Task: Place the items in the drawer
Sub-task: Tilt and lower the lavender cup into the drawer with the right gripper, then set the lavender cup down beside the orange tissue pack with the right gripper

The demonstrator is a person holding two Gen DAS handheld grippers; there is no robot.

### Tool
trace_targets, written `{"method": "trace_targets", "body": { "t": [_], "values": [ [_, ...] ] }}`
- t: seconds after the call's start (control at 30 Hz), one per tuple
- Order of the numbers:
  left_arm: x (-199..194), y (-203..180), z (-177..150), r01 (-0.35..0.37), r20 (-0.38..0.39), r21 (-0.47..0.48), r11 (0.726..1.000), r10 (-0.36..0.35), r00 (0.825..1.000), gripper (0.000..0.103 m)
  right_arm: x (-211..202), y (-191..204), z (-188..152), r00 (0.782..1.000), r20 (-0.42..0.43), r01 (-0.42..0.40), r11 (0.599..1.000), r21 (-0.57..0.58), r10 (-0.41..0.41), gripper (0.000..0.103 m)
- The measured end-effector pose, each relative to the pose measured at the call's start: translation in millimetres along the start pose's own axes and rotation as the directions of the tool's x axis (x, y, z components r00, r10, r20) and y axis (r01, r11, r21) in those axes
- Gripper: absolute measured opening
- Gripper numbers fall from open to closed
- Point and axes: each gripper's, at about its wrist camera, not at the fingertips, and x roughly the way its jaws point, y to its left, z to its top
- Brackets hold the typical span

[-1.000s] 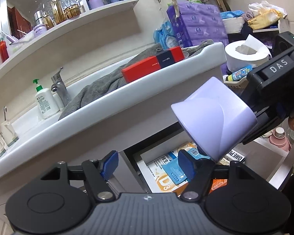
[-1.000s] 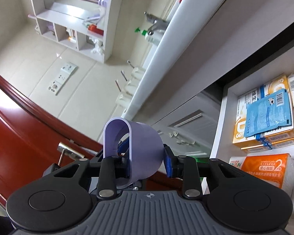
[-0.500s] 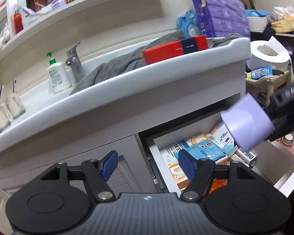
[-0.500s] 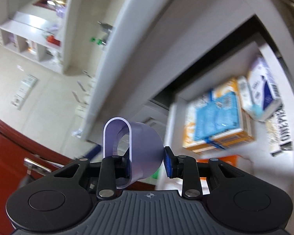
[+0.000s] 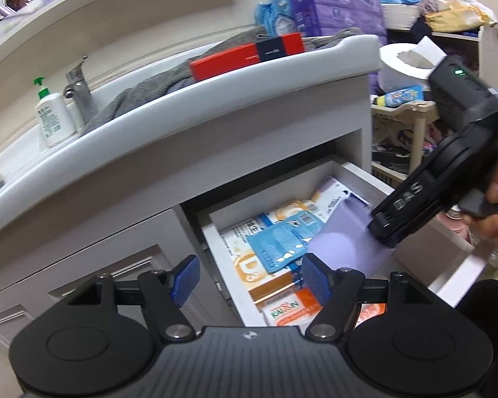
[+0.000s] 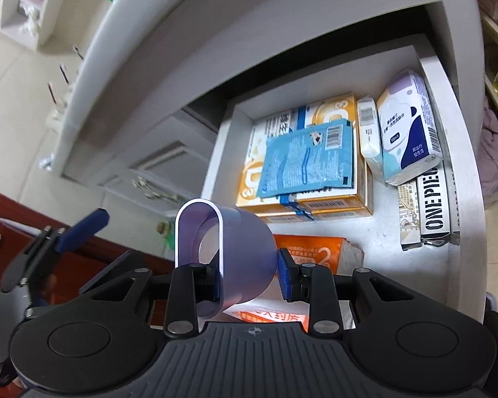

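The open drawer under the washbasin holds boxes and packets. Your right hand-held gripper hangs over its front part, pinching a lilac mug across its body; the mug lies sideways, long axis level, handle to the left. Your left hand-held gripper stands spread and empty beside the drawer.

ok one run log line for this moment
right gripper: shut on purple cup | over open drawer | left gripper: open, empty

Lilac cup, blue sachet, white drawer
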Motion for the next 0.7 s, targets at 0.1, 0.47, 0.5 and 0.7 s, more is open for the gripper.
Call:
{"method": "trace_targets", "body": {
  "t": [0.1,0.47,0.5,0.7],
  "values": [
    [-3.7,-0.6,-1.0,0.007,0.002,0.005,1.0,-0.007,1.0,0.082,4.5,3.9,1.0,0.999,-0.031,0.03,0.999,-0.018,-0.03,0.031],
    [-18.0,18.2,-9.4,-0.017,-0.004,-0.026,1.0,0.017,1.0,0.082,36.0,15.0,23.5,0.955,-0.217,0.178,0.975,-0.136,-0.204,0.031],
    [-18.6,19.6,-10.1,-0.02,-0.005,-0.029,0.999,0.02,1.0,0.082,40.6,17.9,27.1,0.945,-0.232,0.193,0.967,-0.165,-0.228,0.031],
    [-19.1,25.2,-13.4,-0.036,-0.014,-0.036,0.999,0.036,0.999,0.082,65.3,40.5,29.2,0.882,-0.278,0.27,0.89,-0.367,-0.382,0.031]
  ]
}}
